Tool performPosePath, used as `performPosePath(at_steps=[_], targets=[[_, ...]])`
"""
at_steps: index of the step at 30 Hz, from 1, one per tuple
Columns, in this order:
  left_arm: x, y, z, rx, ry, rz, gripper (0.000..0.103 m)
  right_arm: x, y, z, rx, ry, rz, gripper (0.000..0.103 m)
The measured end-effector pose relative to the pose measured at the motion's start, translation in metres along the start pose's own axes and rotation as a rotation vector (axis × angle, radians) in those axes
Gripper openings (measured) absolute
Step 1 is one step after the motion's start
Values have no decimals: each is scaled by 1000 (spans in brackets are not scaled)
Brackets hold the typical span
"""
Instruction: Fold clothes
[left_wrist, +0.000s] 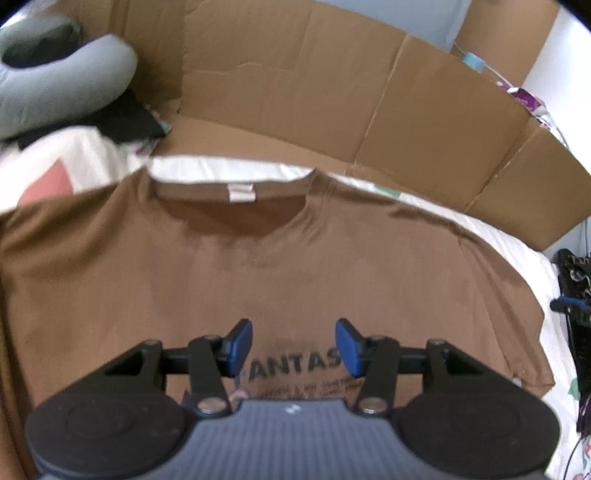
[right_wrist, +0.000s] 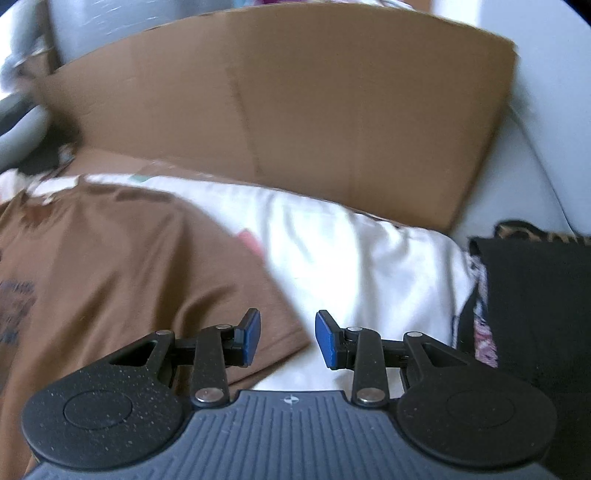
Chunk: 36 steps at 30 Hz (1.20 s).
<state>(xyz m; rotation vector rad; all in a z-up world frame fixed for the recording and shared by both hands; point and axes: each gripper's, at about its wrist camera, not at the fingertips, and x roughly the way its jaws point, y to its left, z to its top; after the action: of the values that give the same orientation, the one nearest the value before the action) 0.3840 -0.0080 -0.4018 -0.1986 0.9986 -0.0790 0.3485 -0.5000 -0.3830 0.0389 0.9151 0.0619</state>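
A brown T-shirt (left_wrist: 258, 266) lies spread flat on a bed covered with a white sheet (left_wrist: 495, 236), front side up, its collar toward the far edge of the bed and a white label (left_wrist: 242, 192) showing inside the neck. Dark printed lettering (left_wrist: 295, 363) runs across the chest. One sleeve (left_wrist: 491, 288) reaches out toward the right edge of the bed, its hem lying smooth on the sheet.

The left hand-held gripper (left_wrist: 293, 347) hovers over the chest print, its blue pads (left_wrist: 240, 345) standing apart with nothing between them; the cloth under them is untouched and flat.

The right hand-held gripper (right_wrist: 288, 338) hangs over the sleeve's edge, where brown cloth (right_wrist: 110, 258) gives way to white sheet (right_wrist: 351, 258). Its pads (right_wrist: 251, 336) also stand apart, empty, one above the sleeve hem and the other above bare sheet.

Along the far edge of the bed a length of opened-out cardboard (left_wrist: 332, 103) stands like a low wall. At the far left corner a grey curved pillow (left_wrist: 62, 85) rests on some dark clothes (left_wrist: 125, 118), with a pink patch of patterned bedding (left_wrist: 48, 184) just beside the T-shirt's left shoulder. Off the right edge of the bed sits something black (right_wrist: 535, 302); I cannot tell what it is.
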Motion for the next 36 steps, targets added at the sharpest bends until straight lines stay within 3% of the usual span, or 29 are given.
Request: performPosePath(at_steps=[2,8,20,22,24,26,27,36], targets=[[-1,1,-7,-2,10,2,53,5,-8,-1,58,-2,10,38],[-3,13,-15,-51,42,-9,53,22,-10,-1,70,-4,7,38],[1,10,-21,-35,57,7,53,39,1,-17,-2,40,-28,37],[2,9,-22,-34,60,6,53,39,2,-16,0,53,-24,31],[2,8,-23,-32,62,6,53,39,4,-16,-17,60,-15,21],[2,7,-24,-28,64,6,53,38,8,-15,-34,67,-1,5],[2,6,-24,-27,64,6,53,38,10,-15,-47,70,-2,3],[1,1,-24,-19,59,7,53,21,7,8,-98,40,-48,1]])
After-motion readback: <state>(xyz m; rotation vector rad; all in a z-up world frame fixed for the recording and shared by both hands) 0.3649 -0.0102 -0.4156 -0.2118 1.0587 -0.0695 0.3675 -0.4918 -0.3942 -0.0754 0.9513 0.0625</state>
